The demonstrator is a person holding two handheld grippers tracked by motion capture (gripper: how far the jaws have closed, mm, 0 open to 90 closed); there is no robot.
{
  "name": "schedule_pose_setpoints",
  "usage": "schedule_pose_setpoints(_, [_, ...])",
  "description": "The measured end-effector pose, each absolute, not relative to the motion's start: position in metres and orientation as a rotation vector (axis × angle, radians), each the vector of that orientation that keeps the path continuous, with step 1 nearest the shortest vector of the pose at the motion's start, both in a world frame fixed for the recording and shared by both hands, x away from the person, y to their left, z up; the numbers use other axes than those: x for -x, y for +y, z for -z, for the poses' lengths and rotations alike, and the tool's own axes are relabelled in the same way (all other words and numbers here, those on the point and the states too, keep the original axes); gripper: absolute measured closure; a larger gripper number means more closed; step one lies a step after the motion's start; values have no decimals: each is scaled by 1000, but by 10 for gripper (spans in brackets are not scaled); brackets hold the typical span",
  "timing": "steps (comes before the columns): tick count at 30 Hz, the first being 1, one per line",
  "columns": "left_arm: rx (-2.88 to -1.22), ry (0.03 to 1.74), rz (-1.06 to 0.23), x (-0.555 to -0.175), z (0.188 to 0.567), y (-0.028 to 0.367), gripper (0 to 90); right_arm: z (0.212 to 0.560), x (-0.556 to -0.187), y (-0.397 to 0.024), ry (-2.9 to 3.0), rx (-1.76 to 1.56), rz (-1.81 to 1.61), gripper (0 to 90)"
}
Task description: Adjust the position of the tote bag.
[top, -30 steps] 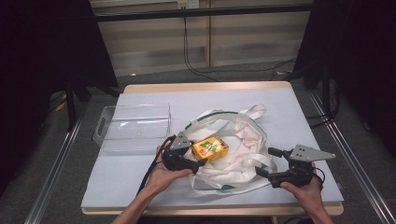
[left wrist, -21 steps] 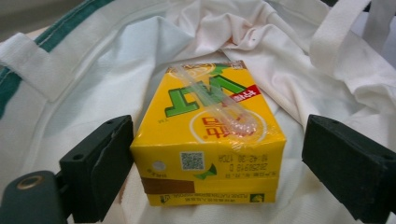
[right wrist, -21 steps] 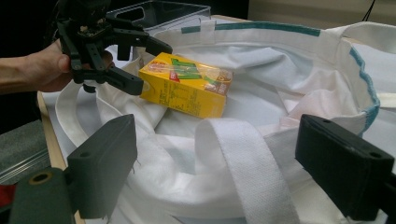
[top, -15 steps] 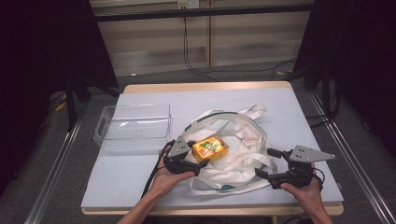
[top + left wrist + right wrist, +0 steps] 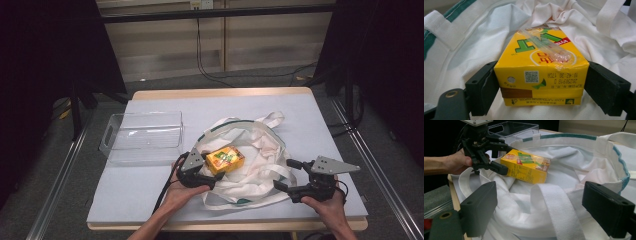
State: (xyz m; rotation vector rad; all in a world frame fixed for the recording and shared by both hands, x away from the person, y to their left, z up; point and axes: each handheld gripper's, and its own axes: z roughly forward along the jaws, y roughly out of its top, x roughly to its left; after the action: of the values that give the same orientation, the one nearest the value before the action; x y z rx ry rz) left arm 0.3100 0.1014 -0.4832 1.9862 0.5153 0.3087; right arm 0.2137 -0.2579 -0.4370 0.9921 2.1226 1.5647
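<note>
1. We see the left gripper point(image 5: 216, 173) clamped on a yellow drink carton point(image 5: 225, 159), one black jaw pressed to each side of the box, as the left gripper view shows from close up

2. The carton point(image 5: 540, 75) lies on its side over the mouth of a white cloth bag point(image 5: 252, 150) with a green-edged rim, a wrapped straw point(image 5: 547, 46) stuck across its upper face

3. In the right gripper view the carton point(image 5: 525, 168) sits tilted above the bag's folds point(image 5: 574, 175), the left gripper point(image 5: 495, 156) and the hand point(image 5: 457, 162) that holds it at the bag's near-left edge

4. Our right gripper point(image 5: 286, 173) stands with its jaws wide apart at the bag's right side; a white strap point(image 5: 556, 212) of the bag lies between the jaws, neither pad touching it

5. The bag rests crumpled on a pale blue table point(image 5: 320, 125), roughly at its centre

6. A clear plastic bin point(image 5: 142, 137) stands on the table to the left of the bag, just beside the left gripper
</note>
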Motion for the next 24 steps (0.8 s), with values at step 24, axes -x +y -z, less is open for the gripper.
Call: schedule_pose_setpoints(24, [-2027,549,-291,-310,475,98,272,443,-211,-255,2146,-998,-1541,128])
